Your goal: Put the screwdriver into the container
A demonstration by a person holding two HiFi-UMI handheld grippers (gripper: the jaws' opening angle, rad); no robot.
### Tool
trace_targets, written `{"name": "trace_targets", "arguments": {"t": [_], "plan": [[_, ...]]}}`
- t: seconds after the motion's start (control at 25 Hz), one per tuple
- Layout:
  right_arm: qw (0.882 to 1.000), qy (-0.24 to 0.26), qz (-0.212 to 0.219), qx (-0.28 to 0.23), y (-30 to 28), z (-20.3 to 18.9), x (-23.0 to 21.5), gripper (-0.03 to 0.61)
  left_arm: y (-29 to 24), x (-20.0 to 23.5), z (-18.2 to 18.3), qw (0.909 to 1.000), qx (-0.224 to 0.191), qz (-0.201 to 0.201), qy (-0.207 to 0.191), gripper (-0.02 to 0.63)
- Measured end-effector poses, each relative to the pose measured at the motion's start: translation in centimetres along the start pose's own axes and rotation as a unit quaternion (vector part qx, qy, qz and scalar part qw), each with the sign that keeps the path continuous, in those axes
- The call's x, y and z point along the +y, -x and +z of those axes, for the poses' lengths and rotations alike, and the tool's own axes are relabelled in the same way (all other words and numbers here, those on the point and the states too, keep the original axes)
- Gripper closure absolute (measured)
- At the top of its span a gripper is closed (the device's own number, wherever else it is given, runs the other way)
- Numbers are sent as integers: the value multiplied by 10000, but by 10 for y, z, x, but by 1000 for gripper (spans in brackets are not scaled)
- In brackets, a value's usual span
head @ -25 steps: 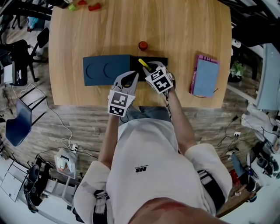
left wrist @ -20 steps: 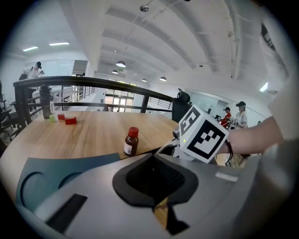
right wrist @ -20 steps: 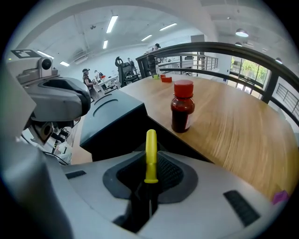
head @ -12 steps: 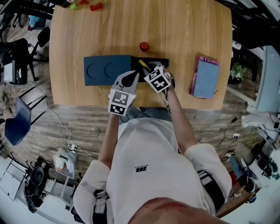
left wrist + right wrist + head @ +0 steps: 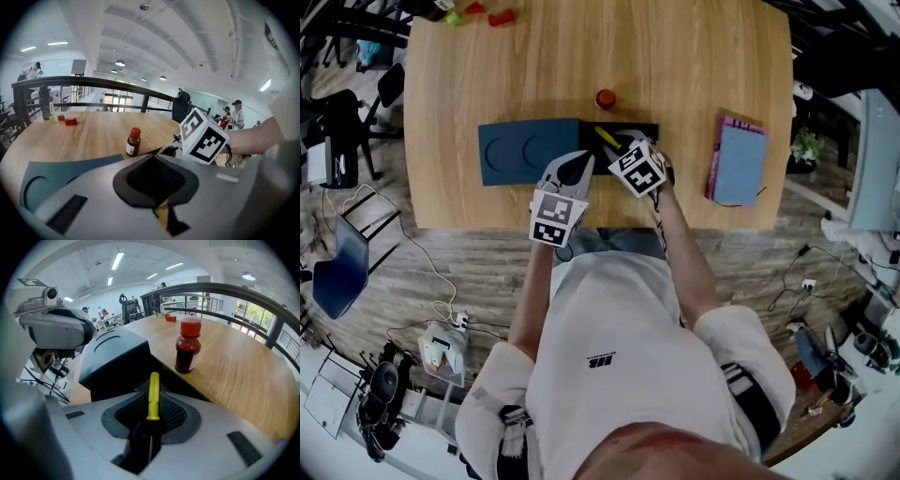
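Pinching screwdriver (image 5: 153, 392): right tool (image 5: 150, 420); right gripper view alone shows grip.

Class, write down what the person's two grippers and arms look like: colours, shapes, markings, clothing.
Both the left gripper and the right gripper are broad, light grey shells with dark ribbed pads inside. Each carries a white cube printed with black square markers. The person wears a white short-sleeved T-shirt with a small dark logo.
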State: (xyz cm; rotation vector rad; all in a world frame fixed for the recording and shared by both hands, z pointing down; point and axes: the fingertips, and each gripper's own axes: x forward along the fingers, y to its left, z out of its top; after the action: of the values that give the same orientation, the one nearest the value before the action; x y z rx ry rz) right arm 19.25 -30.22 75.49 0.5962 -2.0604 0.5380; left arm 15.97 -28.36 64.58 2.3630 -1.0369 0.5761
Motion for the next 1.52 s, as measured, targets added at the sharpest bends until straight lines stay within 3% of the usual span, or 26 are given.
{"name": "trace_targets", "arguments": {"t": [0.48, 0.64, 1.08, 1.52], "plan": [[9948, -547, -510, -693, 57, 9, 2, 496, 14, -8, 17, 9984, -63, -287, -481, 603], [9834, -855, -784, -1395, 89, 23, 4, 542, 29, -10, 30, 9974, -93, -374, -611, 603], [9488, -1208, -1509, -2498, 178, 42, 31, 583, 70, -25, 65, 9884, -556, -807, -1160, 603], [9338, -1168, -1868, -2821, 206, 57, 64, 584, 99, -24, 68, 9841, -755, -999, -1264, 603]]}}
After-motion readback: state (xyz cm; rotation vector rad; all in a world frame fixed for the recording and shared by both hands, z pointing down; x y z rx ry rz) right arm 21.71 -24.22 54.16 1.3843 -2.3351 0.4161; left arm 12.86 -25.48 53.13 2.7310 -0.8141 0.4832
